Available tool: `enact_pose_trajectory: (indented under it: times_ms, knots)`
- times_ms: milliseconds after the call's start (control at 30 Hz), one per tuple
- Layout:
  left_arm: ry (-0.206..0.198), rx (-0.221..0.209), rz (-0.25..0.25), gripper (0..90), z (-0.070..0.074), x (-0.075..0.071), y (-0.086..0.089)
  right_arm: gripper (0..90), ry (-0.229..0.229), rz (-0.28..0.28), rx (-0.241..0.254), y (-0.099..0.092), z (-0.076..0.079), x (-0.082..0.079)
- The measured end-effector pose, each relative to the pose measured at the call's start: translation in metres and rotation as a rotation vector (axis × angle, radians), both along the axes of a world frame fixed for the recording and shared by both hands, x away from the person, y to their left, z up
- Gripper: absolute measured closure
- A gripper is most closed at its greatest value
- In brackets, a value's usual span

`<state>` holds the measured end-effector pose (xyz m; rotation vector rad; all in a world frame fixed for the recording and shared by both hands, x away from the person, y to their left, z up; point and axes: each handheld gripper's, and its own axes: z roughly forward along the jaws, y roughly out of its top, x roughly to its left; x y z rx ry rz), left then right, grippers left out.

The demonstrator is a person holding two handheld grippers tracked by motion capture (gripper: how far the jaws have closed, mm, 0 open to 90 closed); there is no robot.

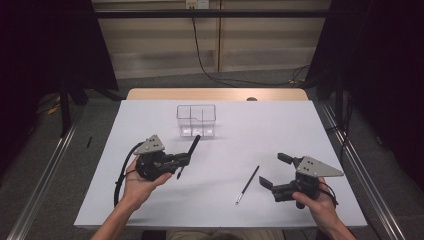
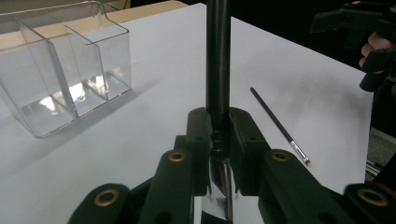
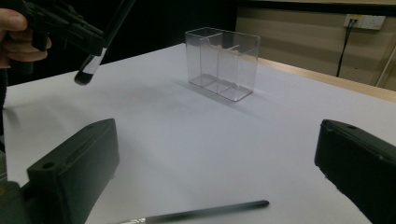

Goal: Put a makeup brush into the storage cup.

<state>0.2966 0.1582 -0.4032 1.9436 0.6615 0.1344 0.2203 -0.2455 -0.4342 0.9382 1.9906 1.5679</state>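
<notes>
My left gripper is clenched on a makeup brush, and in the left gripper view its two black jaws press on the brush from both sides, right where the shiny metal sleeve meets the dark handle. The handle sticks out past the jaws toward the far edge of the surface, and its tip lies just short of the clear box. From the right gripper view, the brush head hangs below that gripper, dark and rounded, lifted off the surface with its shadow underneath.

The clear box stands upright near the middle of the far edge. It is a see-through plastic organiser with inner walls that split it into compartments, and I see nothing inside them.

My right gripper is released: its jaws stand wide apart with nothing between them. It hovers toward the near right corner of the surface, held from behind by my right hand. In the right gripper view, the two jaws sit at the left and right of the frame with bare surface between.

A second, thinner brush lies flat on the surface between the two grippers, nearer to the right one and toward the near edge. Its metal end points to the near edge, and its dark handle points away.
</notes>
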Motion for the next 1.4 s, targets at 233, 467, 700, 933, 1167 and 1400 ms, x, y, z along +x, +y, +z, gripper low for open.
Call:
enact_pose_trajectory:
  times_ms: [233,467,700,933,1167,1400]
  knots:
    - [-0.003,0.017,-0.035,79.5,0.002,-0.002,-0.013,0.0,0.021,0.075,-0.004,0.013,0.009,0.009]
    - [0.005,0.06,-0.092,79.5,0.001,-0.006,-0.026,0.0,0.022,0.118,-0.03,0.024,0.012,0.018]
    - [0.017,0.088,-0.147,79.5,-0.001,-0.007,-0.041,0.0,0.036,0.168,-0.058,0.035,0.011,0.022]
    - [0.02,0.103,-0.19,79.5,0.003,-0.01,-0.053,0.0,0.045,0.197,-0.053,0.043,0.016,0.027]
    - [0.044,0.126,-0.236,79.5,0.007,-0.009,-0.056,0.0,0.098,0.272,-0.052,0.051,0.021,0.034]
    - [0.066,0.208,-0.269,79.5,0.009,-0.008,-0.064,0.0,0.191,0.347,-0.09,0.051,0.025,0.041]
